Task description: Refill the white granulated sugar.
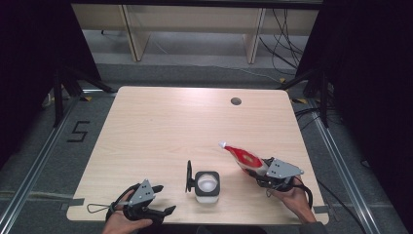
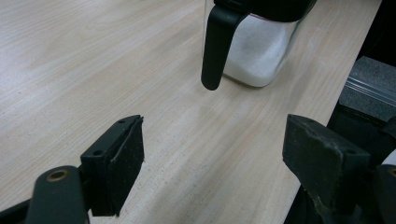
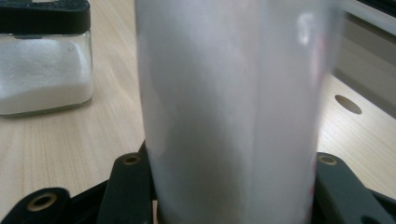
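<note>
Your right tongs (image 1: 260, 171) clasp the bag (image 1: 242, 157) right of the jar (image 1: 207, 185); left tongs (image 1: 163, 199) are released. Tilt the bag slowly, nozzle over the jar.

the only sign that can be read is a black number "5" (image 1: 78, 131), marked on the grey floor (image 1: 48, 161) to the left of the table. the label on the red bottle (image 1: 245, 159) is too small to read.
</note>
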Demonstrator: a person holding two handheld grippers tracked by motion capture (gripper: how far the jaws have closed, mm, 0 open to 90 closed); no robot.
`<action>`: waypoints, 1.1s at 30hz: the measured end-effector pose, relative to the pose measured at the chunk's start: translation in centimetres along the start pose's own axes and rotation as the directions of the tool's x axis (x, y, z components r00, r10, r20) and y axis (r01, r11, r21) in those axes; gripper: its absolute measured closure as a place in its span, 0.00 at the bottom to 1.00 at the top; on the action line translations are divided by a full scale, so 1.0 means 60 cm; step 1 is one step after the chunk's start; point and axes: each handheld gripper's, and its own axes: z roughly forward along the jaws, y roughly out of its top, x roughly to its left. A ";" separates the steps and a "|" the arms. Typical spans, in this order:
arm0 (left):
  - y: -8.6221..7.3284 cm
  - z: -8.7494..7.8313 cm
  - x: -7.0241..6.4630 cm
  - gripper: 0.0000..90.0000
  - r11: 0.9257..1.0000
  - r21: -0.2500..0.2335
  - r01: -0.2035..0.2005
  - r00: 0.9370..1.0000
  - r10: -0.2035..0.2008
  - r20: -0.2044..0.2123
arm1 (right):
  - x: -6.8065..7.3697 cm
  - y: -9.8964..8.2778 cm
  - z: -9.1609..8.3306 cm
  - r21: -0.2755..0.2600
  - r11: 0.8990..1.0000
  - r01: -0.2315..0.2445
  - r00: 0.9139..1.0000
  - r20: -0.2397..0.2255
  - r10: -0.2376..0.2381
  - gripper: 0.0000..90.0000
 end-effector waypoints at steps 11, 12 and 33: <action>0.001 0.000 -0.003 0.22 1.000 -0.007 0.013 1.000 -0.013 0.000 | -0.009 -0.009 -0.011 0.009 0.997 -0.080 0.997 0.003 0.080 0.59; 0.001 0.000 -0.003 0.22 1.000 -0.006 0.013 1.000 -0.013 0.000 | -0.009 -0.011 -0.012 -0.001 0.995 -0.100 0.995 -0.001 0.100 0.59; 0.000 -0.002 -0.001 0.22 1.000 0.004 0.001 1.000 -0.001 -0.004 | -0.017 -0.021 -0.031 -0.027 0.971 -0.240 0.970 0.029 0.240 0.51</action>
